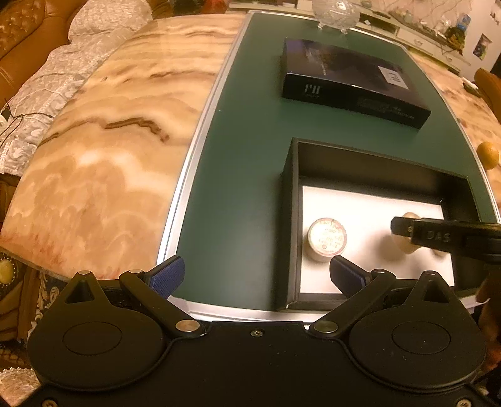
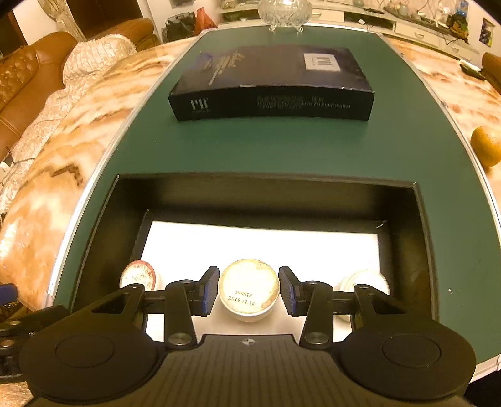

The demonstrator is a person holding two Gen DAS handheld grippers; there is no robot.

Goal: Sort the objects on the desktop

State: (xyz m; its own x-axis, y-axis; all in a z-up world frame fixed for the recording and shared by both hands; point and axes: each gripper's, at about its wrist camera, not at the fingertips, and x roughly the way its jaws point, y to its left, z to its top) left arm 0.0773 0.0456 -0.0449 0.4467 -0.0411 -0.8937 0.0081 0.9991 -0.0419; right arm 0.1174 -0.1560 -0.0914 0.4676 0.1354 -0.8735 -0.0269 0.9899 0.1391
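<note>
An open black box [image 2: 422,219] with a white floor sits on the green mat [image 2: 281,147]; it also shows in the left wrist view [image 1: 288,219]. Three small round white jars stand in it. My right gripper [image 2: 248,289] is open, its pads either side of the middle jar [image 2: 249,288] with small gaps. A red-labelled jar [image 2: 137,275] stands to its left, also seen from the left wrist [image 1: 327,239]. A third jar [image 2: 363,280] stands to the right. My left gripper [image 1: 256,275] is open and empty over the mat's near edge, left of the box.
The box's black lid [image 2: 272,84] lies further back on the mat, also in the left wrist view [image 1: 350,81]. A glass bowl [image 2: 283,11] stands at the far end. An orange [image 2: 487,145] lies on the marble table [image 1: 109,141] to the right. A sofa is at left.
</note>
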